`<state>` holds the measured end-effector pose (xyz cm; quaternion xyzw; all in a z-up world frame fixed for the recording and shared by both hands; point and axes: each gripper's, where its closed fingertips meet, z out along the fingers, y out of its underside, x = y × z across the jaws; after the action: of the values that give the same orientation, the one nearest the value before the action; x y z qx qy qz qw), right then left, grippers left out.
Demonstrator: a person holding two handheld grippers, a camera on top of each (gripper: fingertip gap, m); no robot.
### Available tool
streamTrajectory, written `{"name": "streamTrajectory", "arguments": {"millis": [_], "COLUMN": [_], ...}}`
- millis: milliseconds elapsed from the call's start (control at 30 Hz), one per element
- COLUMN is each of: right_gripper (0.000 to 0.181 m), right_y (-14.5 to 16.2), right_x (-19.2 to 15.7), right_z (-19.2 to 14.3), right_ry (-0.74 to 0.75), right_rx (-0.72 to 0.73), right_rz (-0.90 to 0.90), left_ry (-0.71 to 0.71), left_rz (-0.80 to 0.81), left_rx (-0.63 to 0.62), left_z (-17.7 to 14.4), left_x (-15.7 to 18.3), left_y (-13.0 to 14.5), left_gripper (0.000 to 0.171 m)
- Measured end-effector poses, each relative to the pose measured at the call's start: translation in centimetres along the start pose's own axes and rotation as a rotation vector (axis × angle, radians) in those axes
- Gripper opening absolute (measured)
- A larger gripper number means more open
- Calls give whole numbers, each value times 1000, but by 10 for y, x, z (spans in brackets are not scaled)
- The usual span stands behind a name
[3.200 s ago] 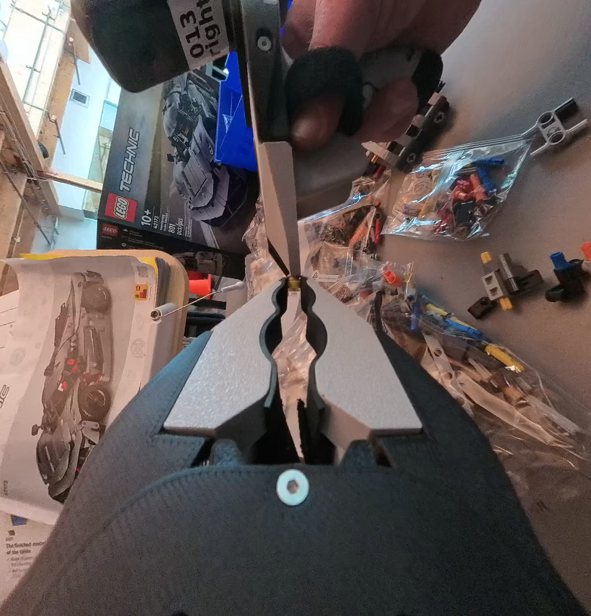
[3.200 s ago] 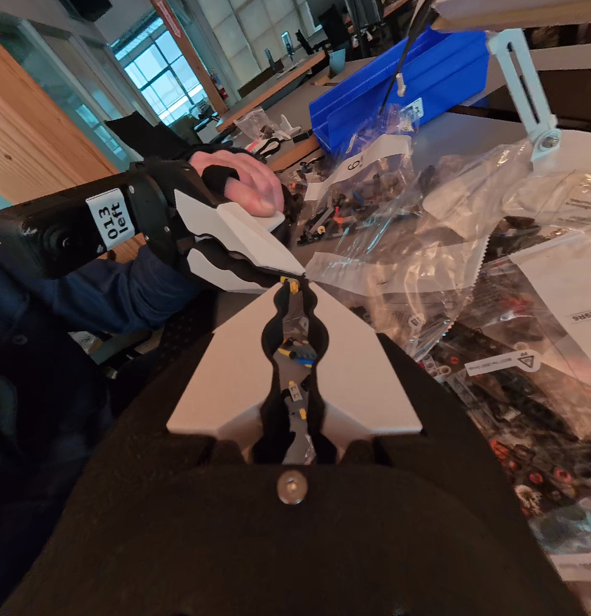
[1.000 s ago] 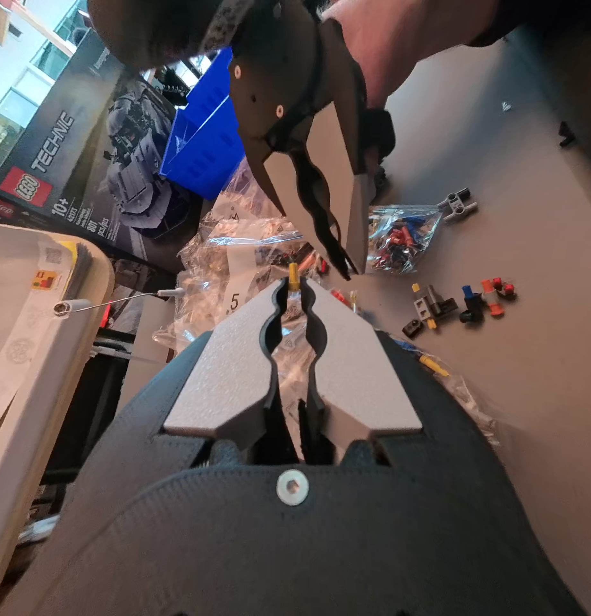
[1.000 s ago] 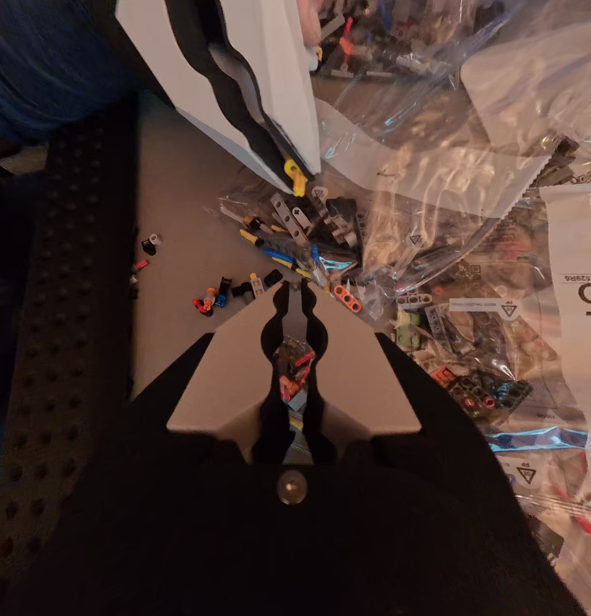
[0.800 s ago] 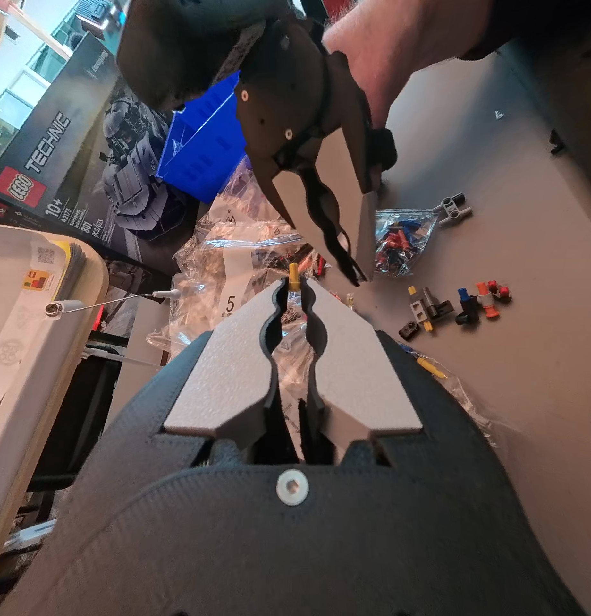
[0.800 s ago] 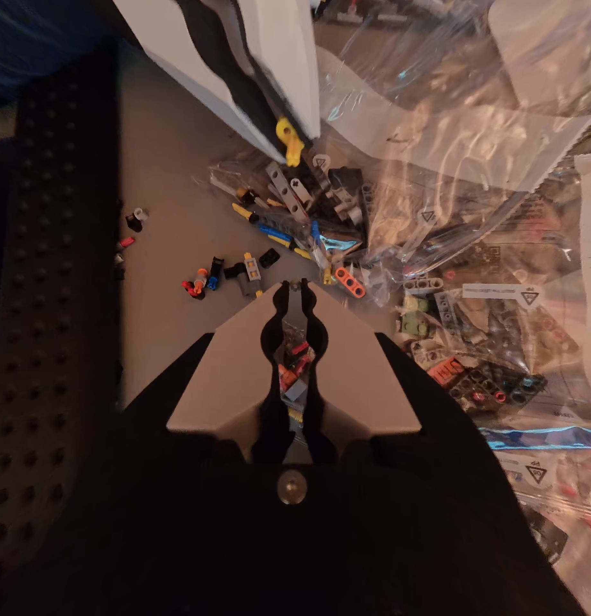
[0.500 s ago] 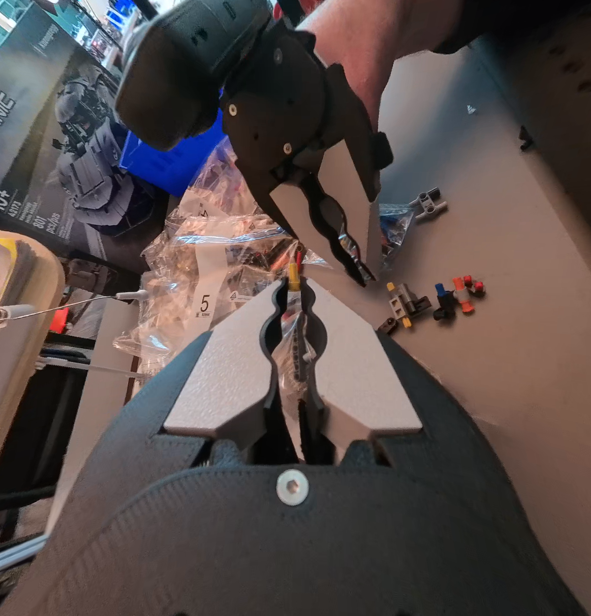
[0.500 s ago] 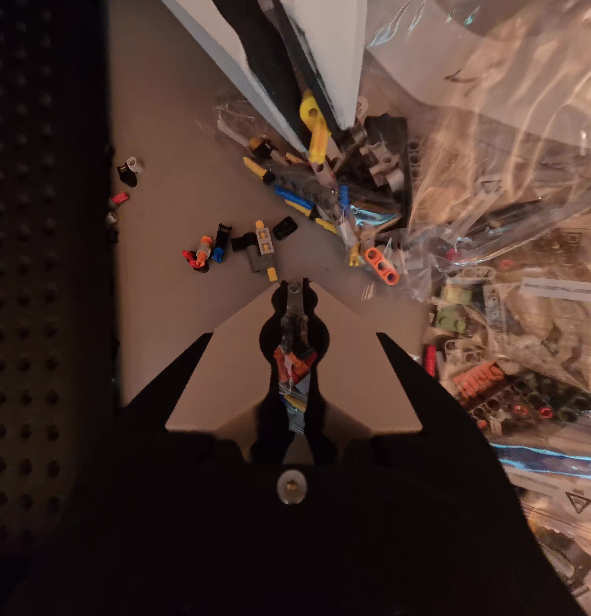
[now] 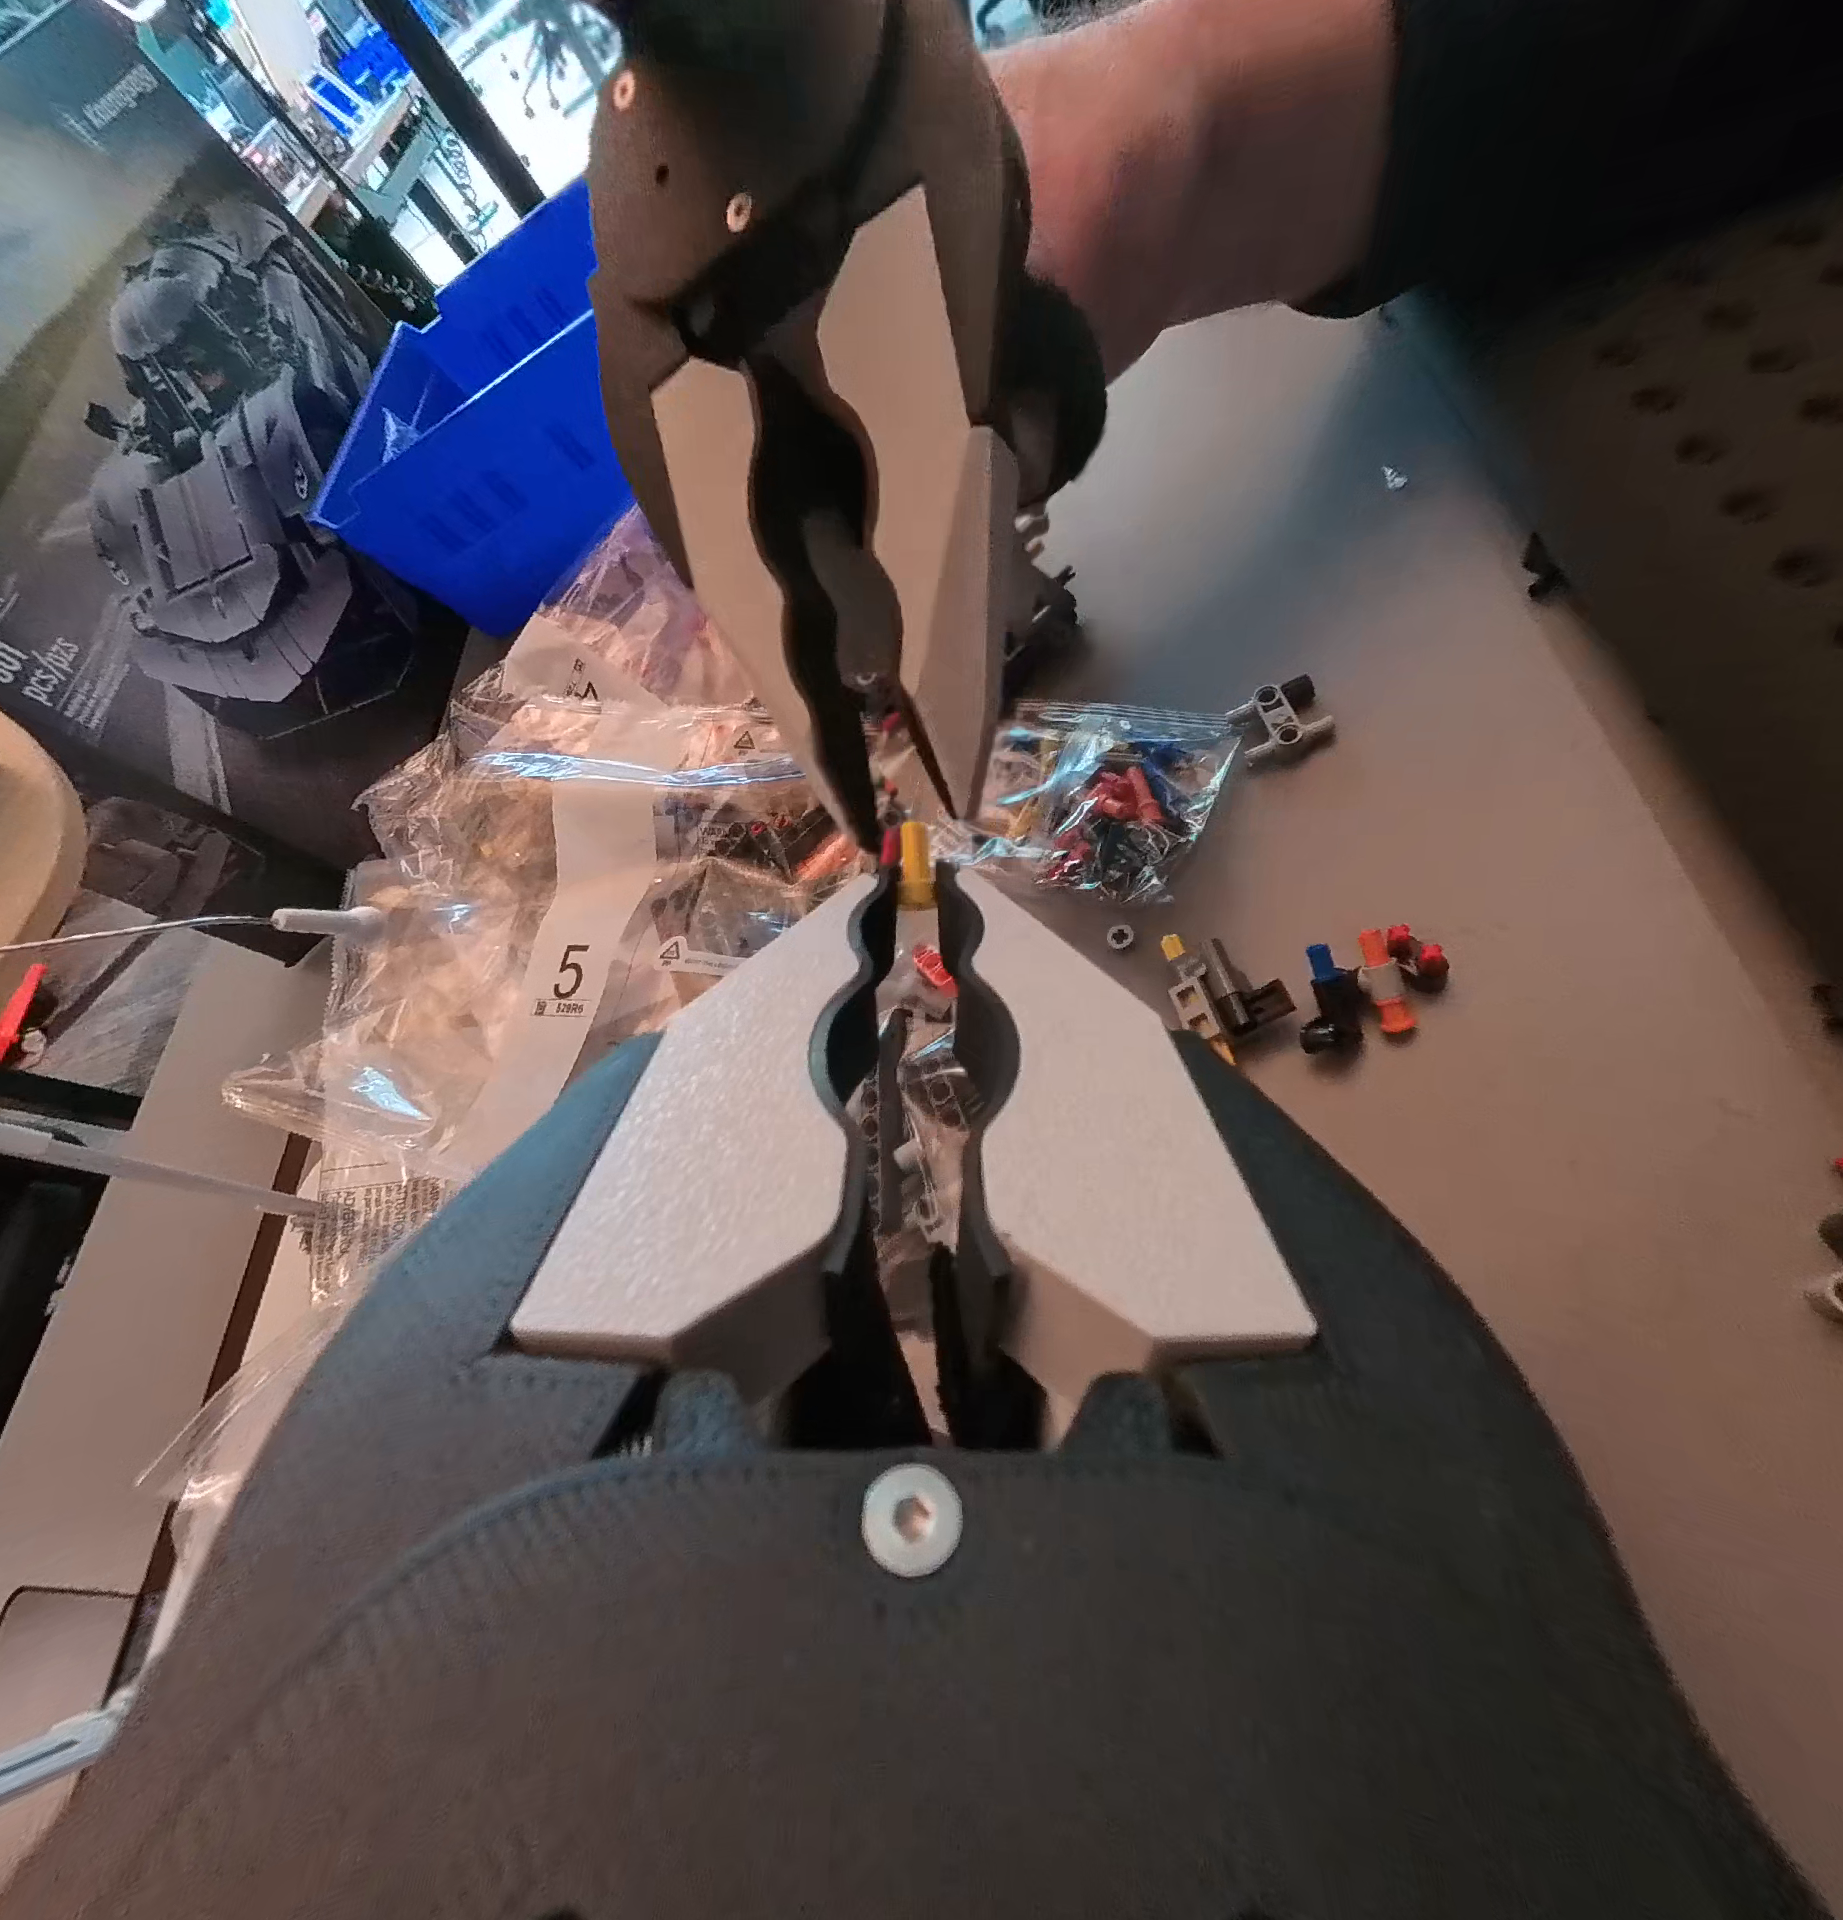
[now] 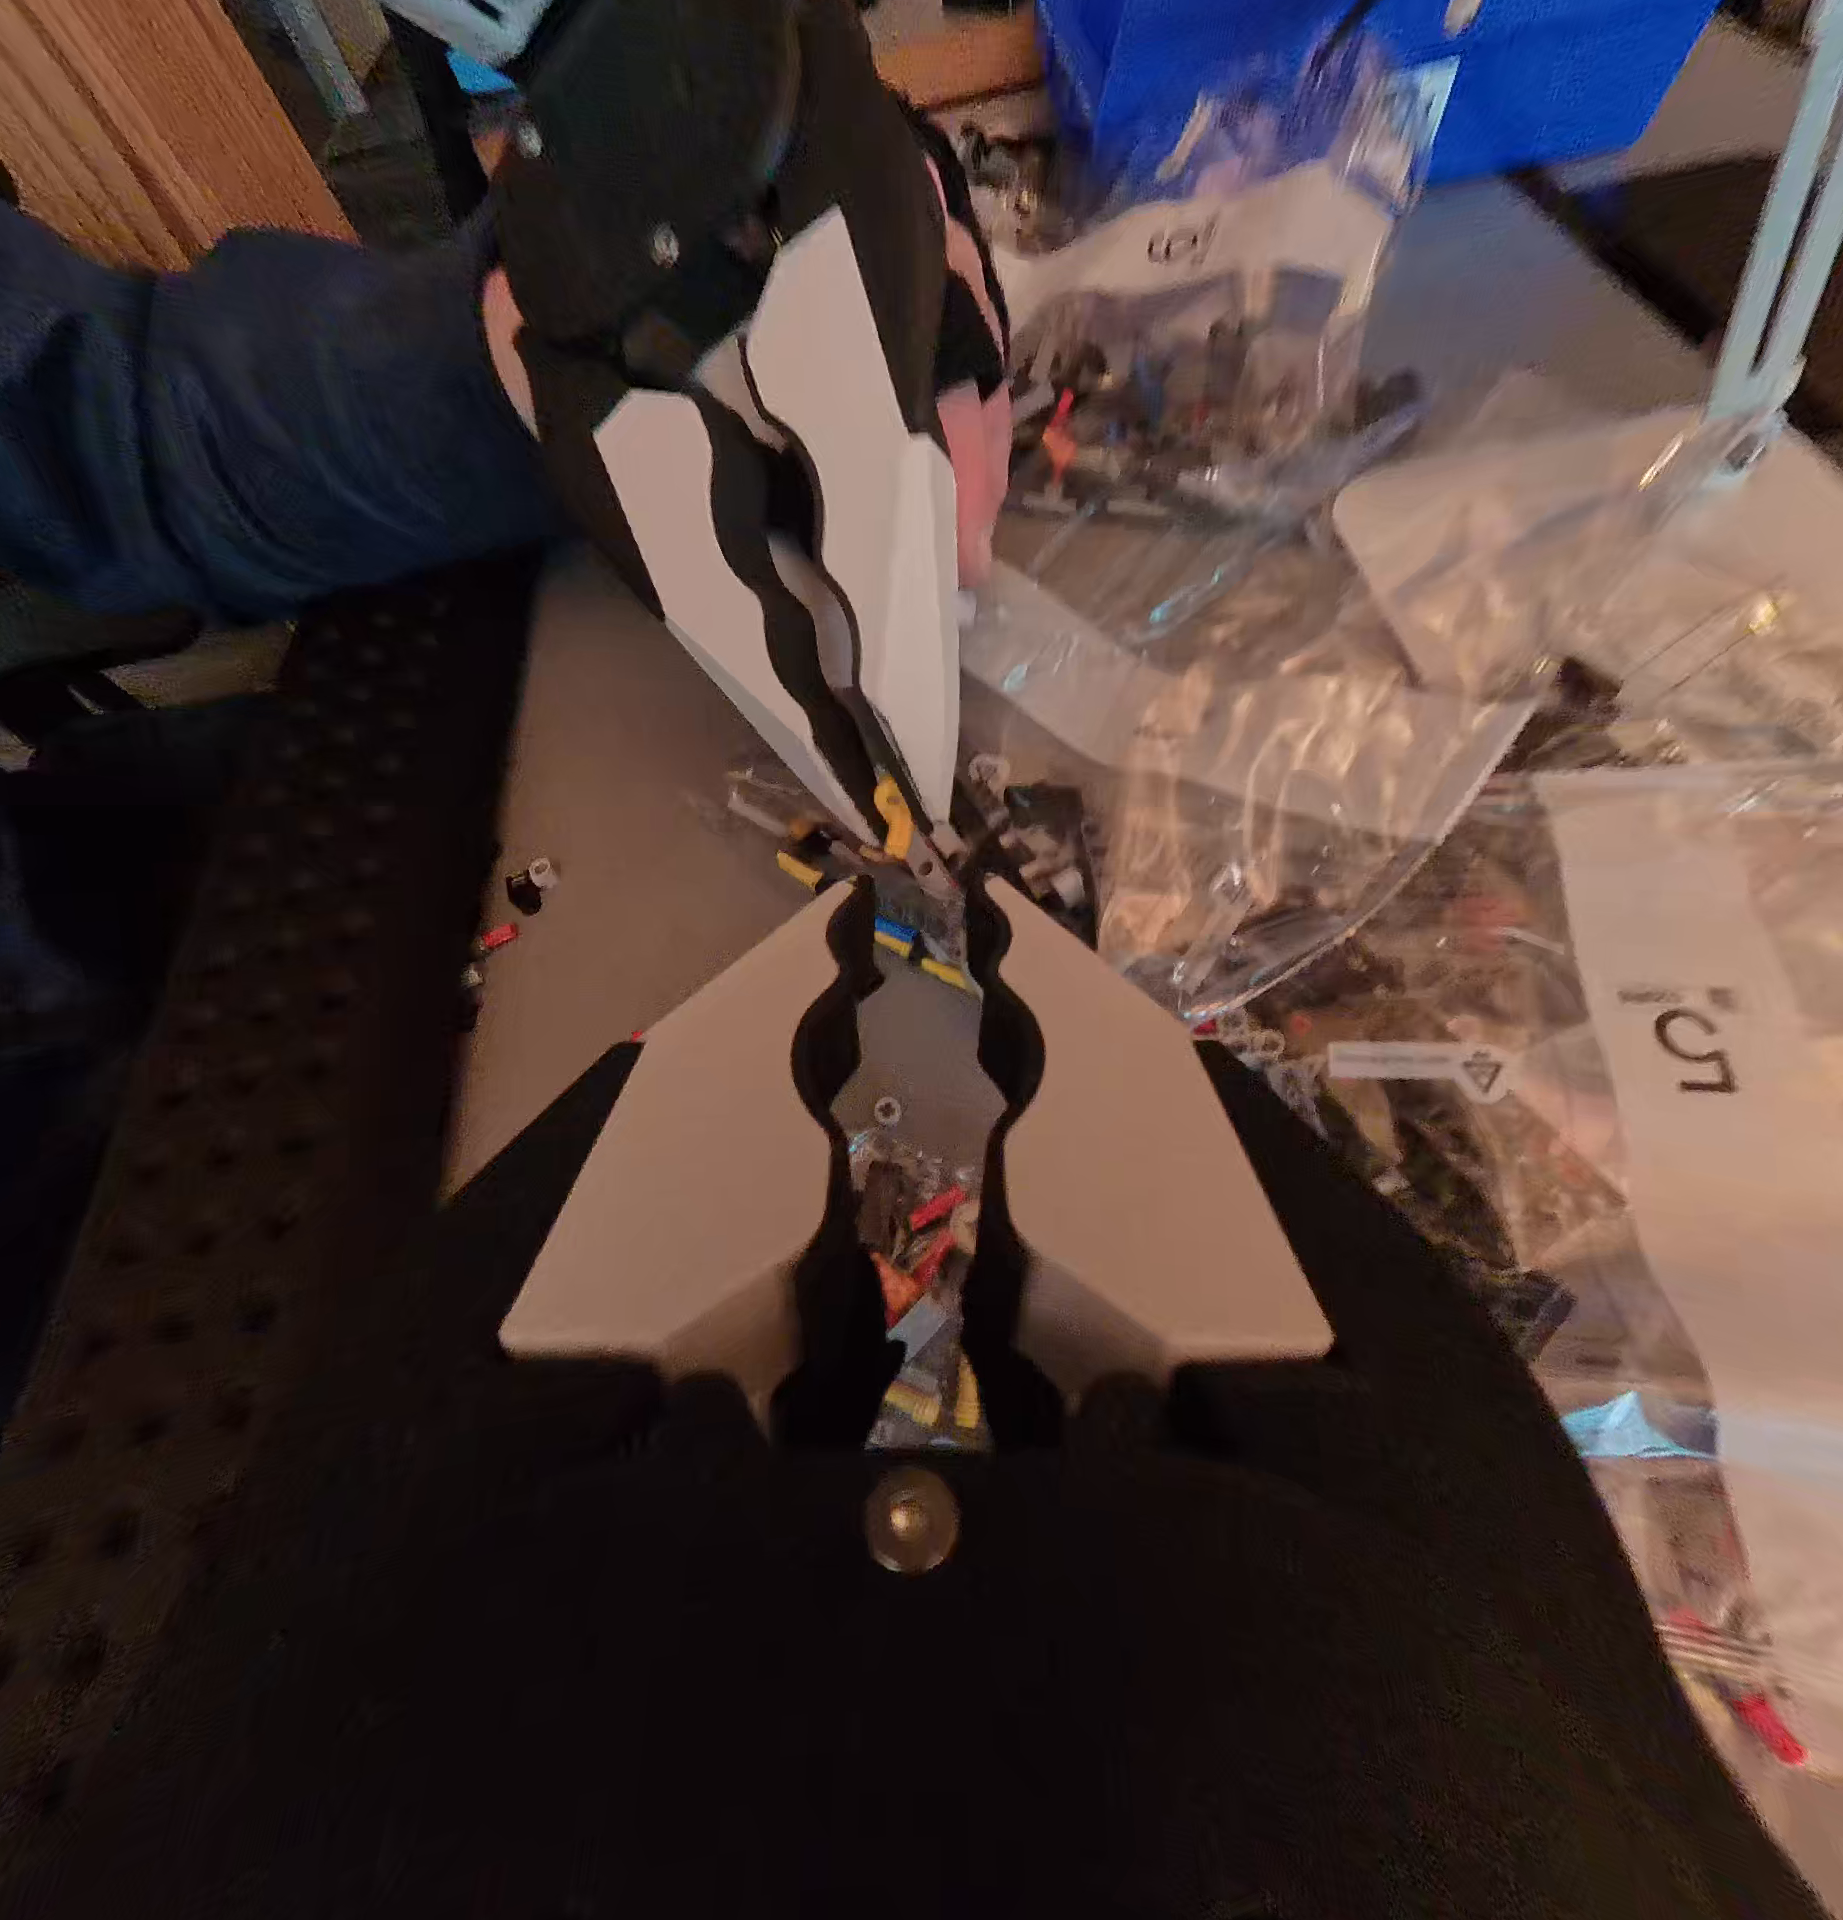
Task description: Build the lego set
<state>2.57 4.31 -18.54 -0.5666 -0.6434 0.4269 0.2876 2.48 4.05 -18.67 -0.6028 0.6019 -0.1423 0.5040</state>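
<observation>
Two grippers meet above the tabletop's middle | our left gripper (image 9: 915,896) clamped on yellow pin (image 9: 912,854) | right gripper (image 10: 915,896) slightly apart, empty | we should align tips squarely before gripping.

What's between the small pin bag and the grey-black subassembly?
Left wrist view: one small grey round piece lies loose on the table between the bag and the subassembly.

Grey-faced black jaws, navy sleeve (image 10: 252,416)

Small yellow lego pin (image 9: 913,854) upright, pinched at left gripper (image 9: 909,902) tips.
</observation>
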Motion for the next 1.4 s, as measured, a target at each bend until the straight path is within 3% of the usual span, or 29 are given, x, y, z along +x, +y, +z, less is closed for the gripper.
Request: {"name": "streamTrajectory", "arguments": {"millis": [167, 500, 767, 967, 1400], "right_gripper": [15, 4, 16, 3, 1], "right_y": [0, -10, -3, -2, -3], "right_x": [1, -4, 4, 1, 5], "right_z": [4, 1, 3, 4, 1], "right_ry": [100, -18, -11, -33, -15], "right_rx": [-37, 67, 43, 39, 46], "right_rz": [-148, 20, 95, 99, 104], "left_ry": [9, -28, -86, -124, -137], "left_rz": [-24, 76, 136, 182, 189], "left_rx": [38, -34, -55, -90, -112], "left_z": [0, 6, 4, 6, 3], "left_x": [0, 2, -3, -6, -10], "left_y": [-5, 0, -3, -1, 4], "left_gripper": [6, 6, 6, 6, 9]}}
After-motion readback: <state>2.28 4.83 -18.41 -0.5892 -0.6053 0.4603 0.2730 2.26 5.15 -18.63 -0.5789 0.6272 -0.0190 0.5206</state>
